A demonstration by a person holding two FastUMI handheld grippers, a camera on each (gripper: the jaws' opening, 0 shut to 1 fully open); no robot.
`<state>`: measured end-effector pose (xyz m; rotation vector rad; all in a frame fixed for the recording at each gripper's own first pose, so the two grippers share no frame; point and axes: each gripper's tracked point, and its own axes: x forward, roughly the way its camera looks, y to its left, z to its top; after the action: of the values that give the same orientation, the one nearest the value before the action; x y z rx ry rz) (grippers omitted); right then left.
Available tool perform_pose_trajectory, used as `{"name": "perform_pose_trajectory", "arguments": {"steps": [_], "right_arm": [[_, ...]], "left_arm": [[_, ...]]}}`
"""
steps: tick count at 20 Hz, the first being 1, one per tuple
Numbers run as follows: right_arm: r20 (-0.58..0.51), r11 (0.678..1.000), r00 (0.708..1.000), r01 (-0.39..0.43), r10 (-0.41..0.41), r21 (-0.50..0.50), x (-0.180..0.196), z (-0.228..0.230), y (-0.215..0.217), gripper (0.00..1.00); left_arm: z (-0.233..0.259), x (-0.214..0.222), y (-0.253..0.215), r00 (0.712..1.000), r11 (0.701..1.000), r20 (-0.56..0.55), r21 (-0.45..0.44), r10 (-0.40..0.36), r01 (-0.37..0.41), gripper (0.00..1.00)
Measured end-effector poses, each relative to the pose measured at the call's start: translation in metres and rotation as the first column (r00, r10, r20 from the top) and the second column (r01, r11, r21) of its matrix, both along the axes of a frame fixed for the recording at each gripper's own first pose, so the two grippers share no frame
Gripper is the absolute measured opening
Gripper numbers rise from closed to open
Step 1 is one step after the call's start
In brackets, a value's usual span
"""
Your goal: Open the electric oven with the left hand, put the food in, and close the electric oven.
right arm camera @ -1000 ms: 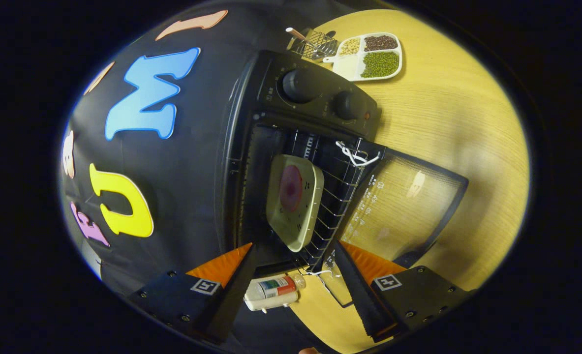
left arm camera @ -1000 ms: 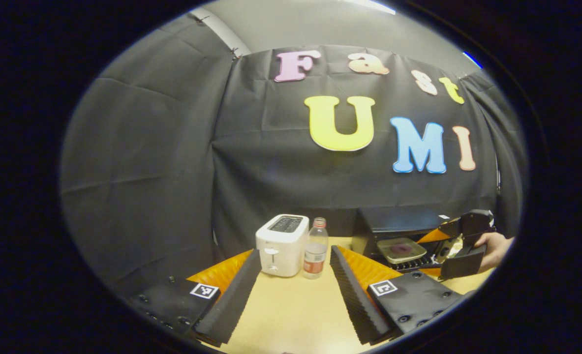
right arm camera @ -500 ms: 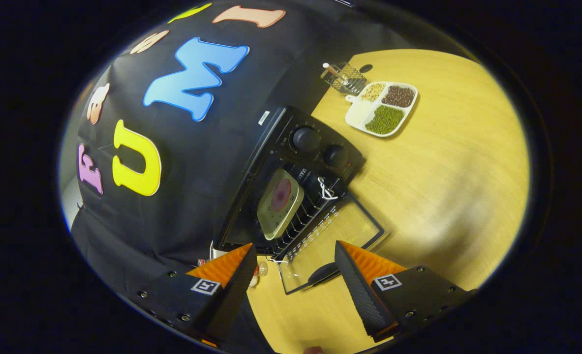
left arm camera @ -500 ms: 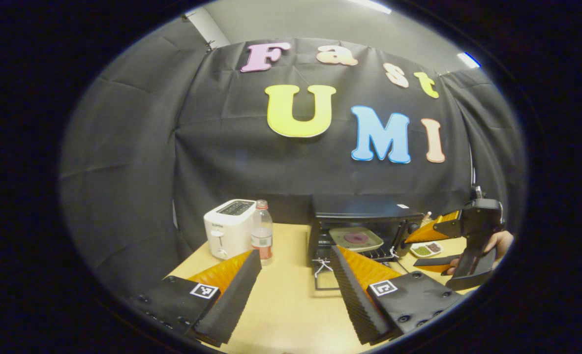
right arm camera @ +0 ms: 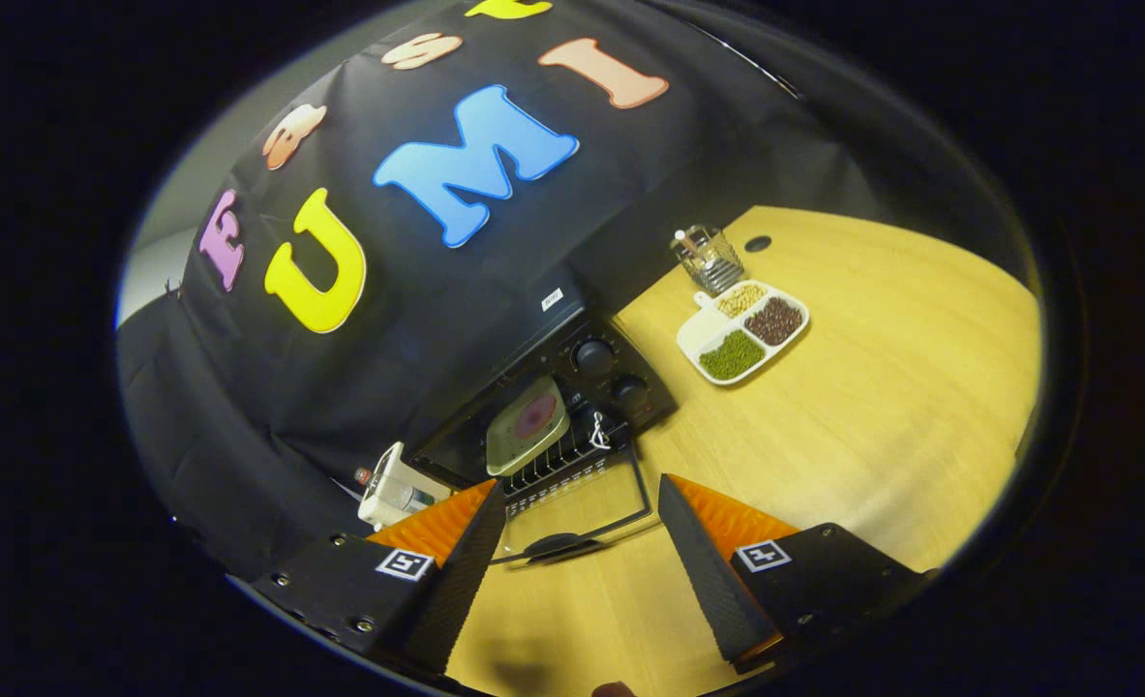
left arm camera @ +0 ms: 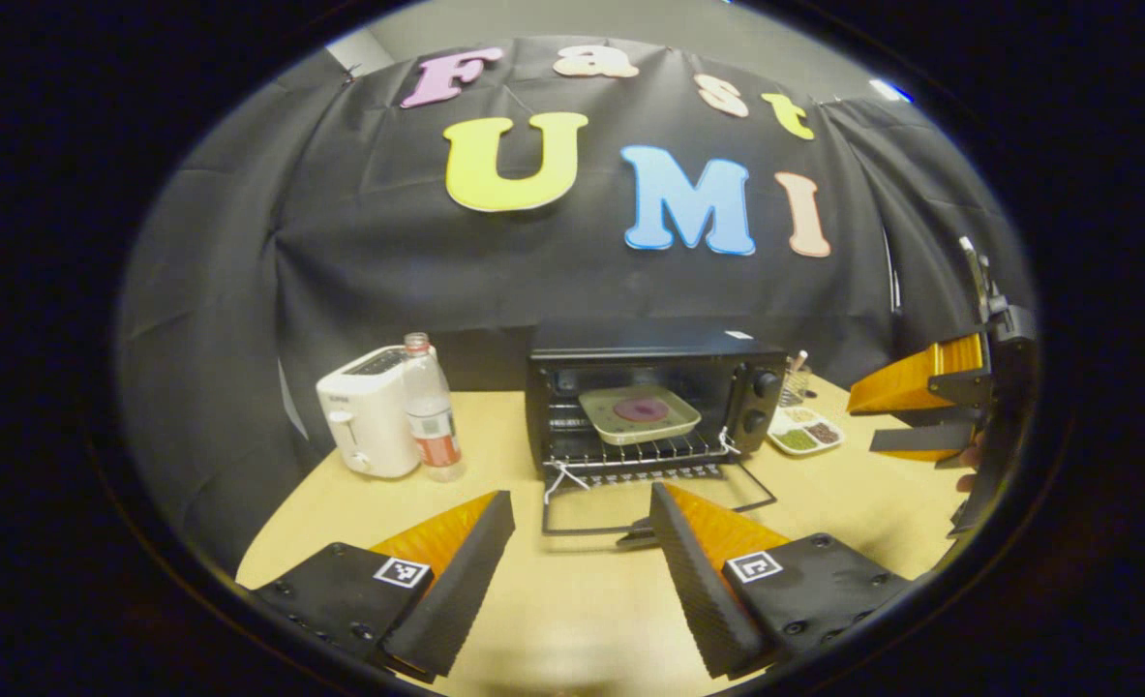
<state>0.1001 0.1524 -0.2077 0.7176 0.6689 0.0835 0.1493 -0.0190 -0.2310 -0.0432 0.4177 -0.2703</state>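
The black electric oven (left arm camera: 657, 360) (right arm camera: 533, 334) stands at the back of the table with its glass door (left arm camera: 651, 496) (right arm camera: 582, 503) folded down flat. A pale square dish (left arm camera: 638, 414) (right arm camera: 527, 425) with a dark red food item sits on the pulled-out wire rack (left arm camera: 642, 450). My left gripper (left arm camera: 580, 560) is open and empty, in front of the door's handle, apart from it. My right gripper (right arm camera: 580, 557) is open and empty too, held above the table in front of the door. In the left gripper view it shows at the far right (left arm camera: 930, 411), held by a hand.
A white toaster (left arm camera: 367, 426) and a clear bottle (left arm camera: 429, 418) stand left of the oven. A white divided tray of beans (left arm camera: 804, 435) (right arm camera: 741, 332) and a small wire basket (right arm camera: 706, 257) lie to its right. Bare wooden table (right arm camera: 872, 407) spreads toward the front.
Both grippers drew back from the oven, which now looks smaller and farther. The left gripper view swung right, centring the oven. The dish stayed on the rack.
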Motion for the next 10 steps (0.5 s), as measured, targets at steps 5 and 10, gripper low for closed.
{"name": "perform_pose_trajectory", "arguments": {"steps": [5,10], "right_arm": [[0.069,0.986,0.997,-0.006,0.018,-0.169,-0.020,0.005,-0.037,0.98],[0.109,0.937,0.994,0.007,0.033,-0.348,-0.042,0.003,-0.077,0.98]], "left_arm": [[-0.042,-0.001,-0.041,0.992,0.997,-0.117,-0.055,-0.053,0.047,0.96],[-0.078,0.003,-0.069,0.971,0.994,-0.219,-0.083,-0.093,0.077,0.92]]}}
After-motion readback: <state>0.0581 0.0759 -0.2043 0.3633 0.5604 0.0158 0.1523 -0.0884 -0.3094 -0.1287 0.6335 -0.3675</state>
